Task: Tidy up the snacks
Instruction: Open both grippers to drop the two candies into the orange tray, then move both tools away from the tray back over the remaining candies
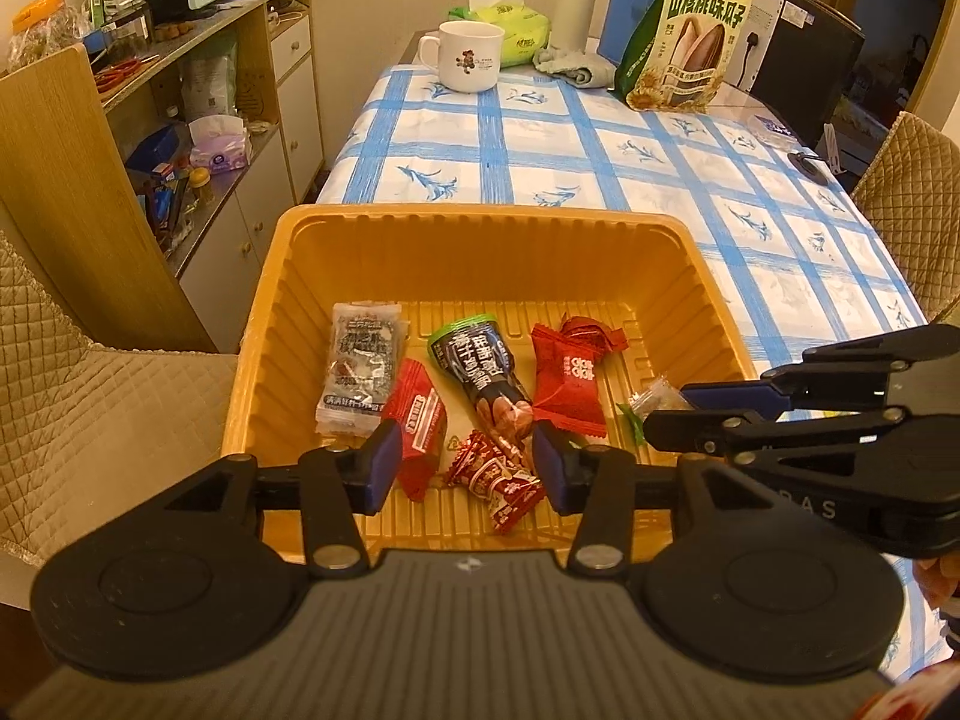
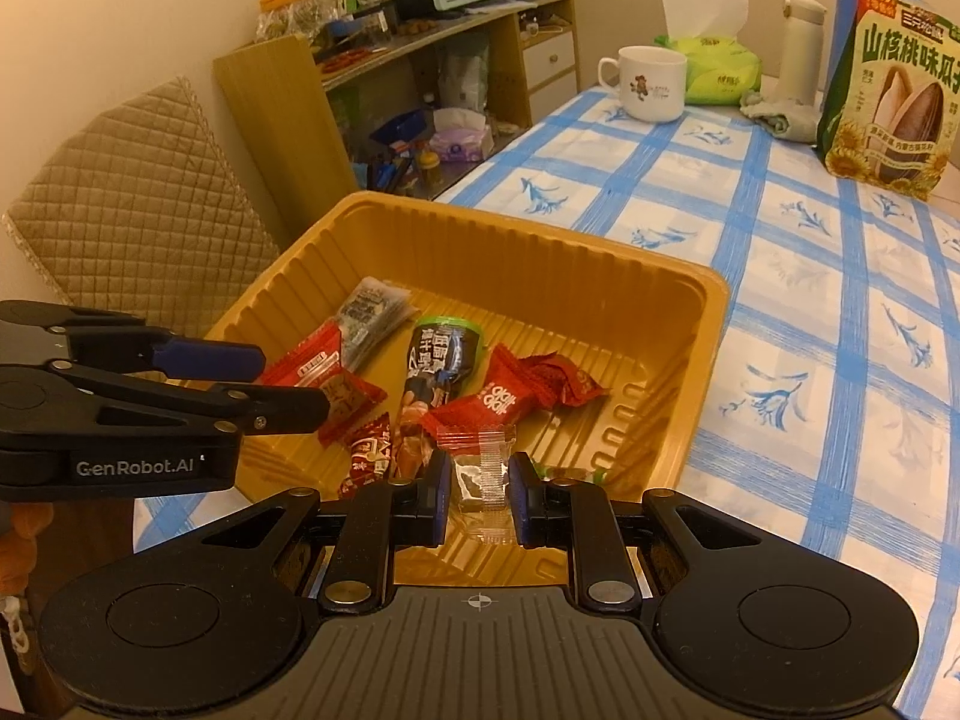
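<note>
I am partway through loading loose snacks into the yellow tray at the near corner of the bench. My right gripper is closed on a small clear-wrapped candy, pinched between its blue pads and held over the tray's near edge, so this piece is on its way in. My left gripper hangs over the tray with its jaws partly open and gripping nothing; the small red sweet lies on the tray floor between them, apparently just let go.

Next, I judge, I need to carry the clear candy a little further over open tray floor, lower it, and part the right jaws, keeping the two grippers from knocking together, since they sit close.

Inside the tray lie a grey-and-white sachet at the left, a red packet beside it, a dark tube-shaped pack with a green end in the middle, and a red wrapped sweet to the right. A green-tipped clear wrapper rests against the right wall.
</note>
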The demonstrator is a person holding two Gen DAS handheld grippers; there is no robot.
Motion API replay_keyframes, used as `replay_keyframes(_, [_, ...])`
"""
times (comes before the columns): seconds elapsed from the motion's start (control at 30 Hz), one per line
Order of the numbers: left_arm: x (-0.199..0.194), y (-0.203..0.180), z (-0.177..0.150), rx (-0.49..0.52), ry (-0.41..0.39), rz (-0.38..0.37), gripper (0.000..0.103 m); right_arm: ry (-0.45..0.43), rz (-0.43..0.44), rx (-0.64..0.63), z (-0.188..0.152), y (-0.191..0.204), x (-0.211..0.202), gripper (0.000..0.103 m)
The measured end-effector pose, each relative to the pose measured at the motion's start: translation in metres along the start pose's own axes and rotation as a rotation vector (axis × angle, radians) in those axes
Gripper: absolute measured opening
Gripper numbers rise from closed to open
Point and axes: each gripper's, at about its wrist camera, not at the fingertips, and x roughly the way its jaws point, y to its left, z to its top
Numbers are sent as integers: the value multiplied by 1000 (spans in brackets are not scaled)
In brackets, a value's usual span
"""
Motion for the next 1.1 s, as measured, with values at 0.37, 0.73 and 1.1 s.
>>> replay_keyframes(0.37, [1,8,-1,-15,8,28,50,29,2,-7,3,4,15,21])
replay_keyframes(0.73, [-5,11,1,-20,-4,69,69,-23,-13,-13,5,3,6,70])
replay_keyframes(1.1, [-21,-3,5,-14,-54,82,82,-73,-19,19,2,-5,-22,79])
